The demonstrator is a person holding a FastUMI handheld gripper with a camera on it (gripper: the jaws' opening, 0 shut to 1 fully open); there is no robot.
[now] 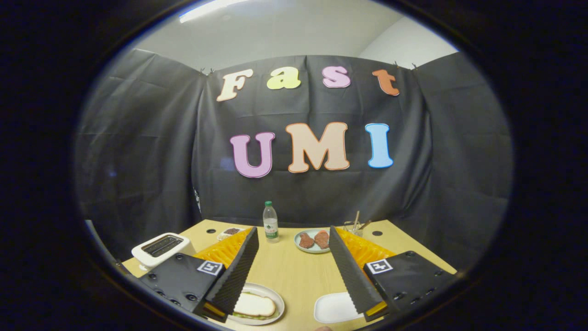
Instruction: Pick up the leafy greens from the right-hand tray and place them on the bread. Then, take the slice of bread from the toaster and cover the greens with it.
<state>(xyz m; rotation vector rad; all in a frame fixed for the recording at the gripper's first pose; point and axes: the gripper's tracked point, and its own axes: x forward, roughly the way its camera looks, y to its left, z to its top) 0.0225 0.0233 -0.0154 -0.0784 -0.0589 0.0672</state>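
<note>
My gripper [292,230] is held above the wooden table [294,276], open, its fingers spread wide with nothing between them. Below the left finger [234,276] a white plate [278,299] carries a slice of bread [255,304]. A thin edge of leafy greens [242,316] shows under that slice. By the right finger [351,271] lies a small white tray [333,307] with a bare white surface. The white toaster [161,248] stands to the left beyond the left finger, and its slots look dark.
Past the fingertips stand a water bottle [270,223] and a plate with two meat patties [313,240]. A small dish of dark food [230,232] sits far left. A holder with utensils [356,225] is far right. Black cloth walls close the booth.
</note>
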